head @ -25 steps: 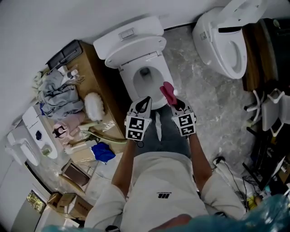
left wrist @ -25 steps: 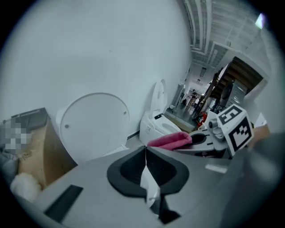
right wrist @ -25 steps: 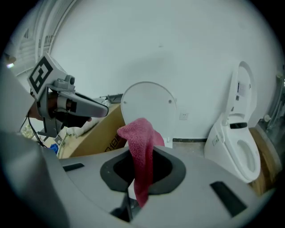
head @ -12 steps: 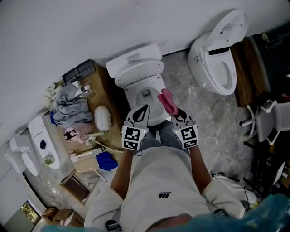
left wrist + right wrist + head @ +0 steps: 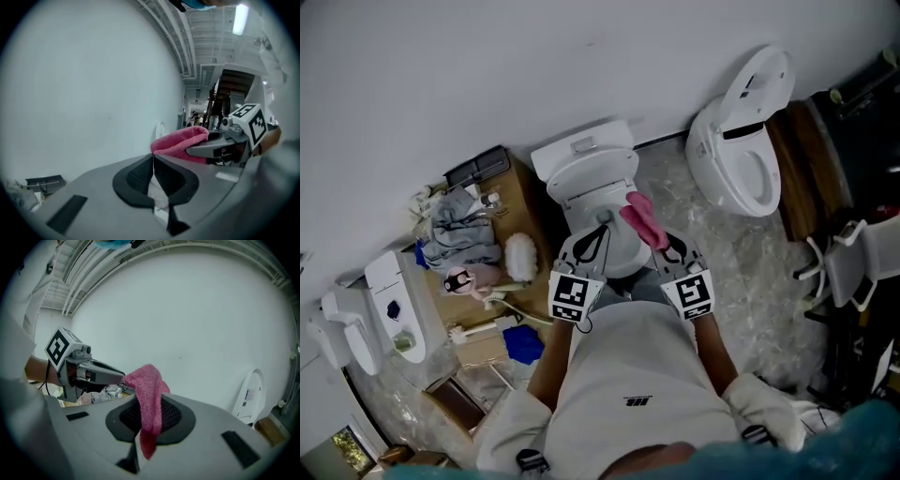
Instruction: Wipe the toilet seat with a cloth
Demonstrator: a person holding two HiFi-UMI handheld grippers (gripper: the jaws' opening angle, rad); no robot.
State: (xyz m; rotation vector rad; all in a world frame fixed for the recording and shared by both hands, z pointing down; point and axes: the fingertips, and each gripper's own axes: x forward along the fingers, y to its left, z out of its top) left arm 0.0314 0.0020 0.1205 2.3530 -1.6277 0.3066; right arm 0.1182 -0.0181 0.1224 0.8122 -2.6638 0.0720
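The white toilet (image 5: pixel 586 178) stands against the wall, its bowl (image 5: pixel 605 228) open just ahead of both grippers in the head view. My right gripper (image 5: pixel 668 249) is shut on a pink cloth (image 5: pixel 638 217), which sticks up over the bowl's right rim. In the right gripper view the cloth (image 5: pixel 148 401) hangs folded between the pads. My left gripper (image 5: pixel 592 246) is shut with nothing in it, over the bowl's front left. In the left gripper view its jaws (image 5: pixel 153 161) meet, with the cloth (image 5: pixel 180 140) beyond them. Both grippers point at the white wall.
A second white toilet (image 5: pixel 739 150) with its lid up stands to the right. A wooden cabinet (image 5: pixel 502 220) at the left holds clothes, a white fluffy brush (image 5: pixel 521 251) and a blue rag (image 5: pixel 521 343). Dark furniture (image 5: pixel 853 169) lines the right side. The floor is grey marble.
The head camera has risen and pulled back, so the toilet looks smaller. Both grippers stay side by side over the bowl's front, the right one still holding the cloth.
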